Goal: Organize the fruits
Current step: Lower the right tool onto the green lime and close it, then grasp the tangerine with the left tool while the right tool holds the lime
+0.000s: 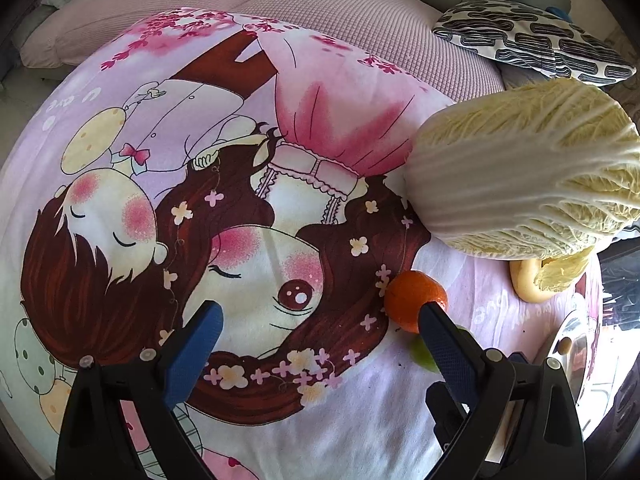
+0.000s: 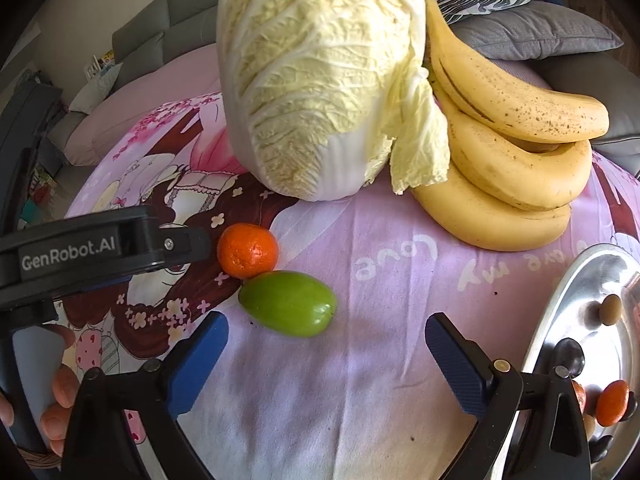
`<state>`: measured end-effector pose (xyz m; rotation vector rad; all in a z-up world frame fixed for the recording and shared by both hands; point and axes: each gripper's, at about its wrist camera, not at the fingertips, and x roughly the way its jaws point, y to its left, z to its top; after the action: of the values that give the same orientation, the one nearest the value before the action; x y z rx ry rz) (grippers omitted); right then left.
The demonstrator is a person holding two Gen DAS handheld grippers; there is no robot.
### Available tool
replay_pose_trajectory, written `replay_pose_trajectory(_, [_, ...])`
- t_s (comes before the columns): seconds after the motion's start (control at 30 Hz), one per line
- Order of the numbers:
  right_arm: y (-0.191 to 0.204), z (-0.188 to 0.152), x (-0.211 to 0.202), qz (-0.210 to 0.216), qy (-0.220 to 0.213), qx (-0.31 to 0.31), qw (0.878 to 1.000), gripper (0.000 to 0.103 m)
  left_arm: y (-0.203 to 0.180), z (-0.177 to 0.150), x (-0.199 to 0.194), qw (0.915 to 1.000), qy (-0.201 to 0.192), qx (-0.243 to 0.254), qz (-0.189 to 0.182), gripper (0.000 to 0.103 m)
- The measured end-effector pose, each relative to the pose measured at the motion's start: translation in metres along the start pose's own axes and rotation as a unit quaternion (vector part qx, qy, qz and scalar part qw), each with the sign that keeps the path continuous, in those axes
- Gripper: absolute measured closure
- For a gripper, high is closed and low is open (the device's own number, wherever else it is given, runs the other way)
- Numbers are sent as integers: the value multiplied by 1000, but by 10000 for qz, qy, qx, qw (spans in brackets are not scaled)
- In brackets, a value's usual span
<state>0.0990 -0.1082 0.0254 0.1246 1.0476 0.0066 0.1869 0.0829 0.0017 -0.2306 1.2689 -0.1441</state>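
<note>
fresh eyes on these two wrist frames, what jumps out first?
The big pale napa cabbage dominates the far middle of the cartoon-print cloth, with a bunch of bananas stacked against its right side. Nearer, a small orange and a green fruit lie touching each other, just ahead of the open right gripper. A shiny metal tray sits at the right edge.

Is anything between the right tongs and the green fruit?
Nothing visible. The right tongs are open, with only bare cloth before the green fruit. The orange touches its far side.
</note>
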Motion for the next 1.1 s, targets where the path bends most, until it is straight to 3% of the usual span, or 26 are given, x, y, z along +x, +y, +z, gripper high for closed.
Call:
replay_pose_trajectory(0.37, [16, 5, 26, -175, 114, 35, 9998, 6, 13, 3, 13, 9999, 41, -117, 24, 5])
replay_pose_trajectory(0.57, [19, 9, 28, -185, 85, 126, 9997, 22, 14, 2, 11, 9999, 15, -164, 25, 5])
replay_pose_trajectory(0.7, [20, 10, 29, -67, 113, 156, 9998, 42, 15, 1, 7, 9999, -16, -152, 0, 5])
replay_pose_trajectory(1.1, [1, -1, 12, -19, 171, 276, 9995, 42, -3, 0, 6, 9996, 17, 40, -281, 6])
